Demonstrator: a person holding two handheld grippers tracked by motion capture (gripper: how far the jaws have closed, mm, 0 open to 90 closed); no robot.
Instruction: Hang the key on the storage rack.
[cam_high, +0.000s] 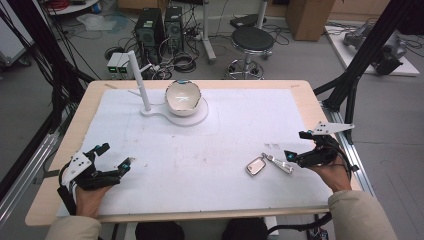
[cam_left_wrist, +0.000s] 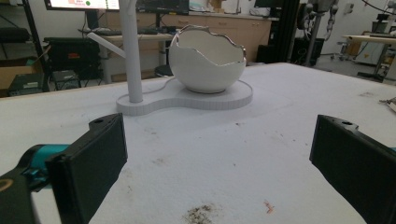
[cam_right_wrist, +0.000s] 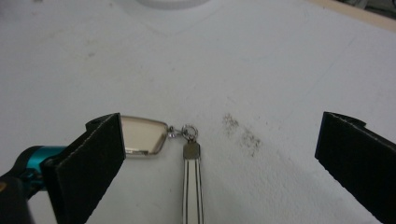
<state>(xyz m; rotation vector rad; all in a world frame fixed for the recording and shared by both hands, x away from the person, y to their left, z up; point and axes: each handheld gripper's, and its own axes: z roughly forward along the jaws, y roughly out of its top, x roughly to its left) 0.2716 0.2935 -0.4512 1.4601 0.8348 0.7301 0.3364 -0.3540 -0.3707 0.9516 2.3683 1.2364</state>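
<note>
Your left tongs (cam_high: 116, 156) sit low over the near left part of the tabletop (cam_high: 60, 165), their jaws spread wide with nothing between them. In the left gripper view those tongs (cam_left_wrist: 219, 168) look across the white mat (cam_left_wrist: 196, 154) at bare surface marked with a few dark smudges. Well ahead of them stands the white egg-shaped bowl (cam_left_wrist: 207, 60) with its jagged rim, resting on a flat white base (cam_left_wrist: 187, 99); a slim white post (cam_left_wrist: 131, 51) rises from the same base just beside the bowl.

Your right tongs (cam_high: 296, 145) are also spread wide and grip nothing. The key fob (cam_high: 256, 166) lies flat on the mat just ahead of them, apart from both jaws, with its silver strap (cam_high: 279, 163) running back toward your right hand (cam_high: 332, 177). In the right gripper view the tongs (cam_right_wrist: 219, 161) straddle this piece: the fob (cam_right_wrist: 142, 135) sits beside the jaw on the picture's left, partly hidden behind it, a small ring (cam_right_wrist: 189, 132) links it to the strap (cam_right_wrist: 192, 186), and the strap lies between the jaws, nearer the same jaw. A dark smudge (cam_right_wrist: 243, 133) marks the mat between the strap and the other jaw.
</note>
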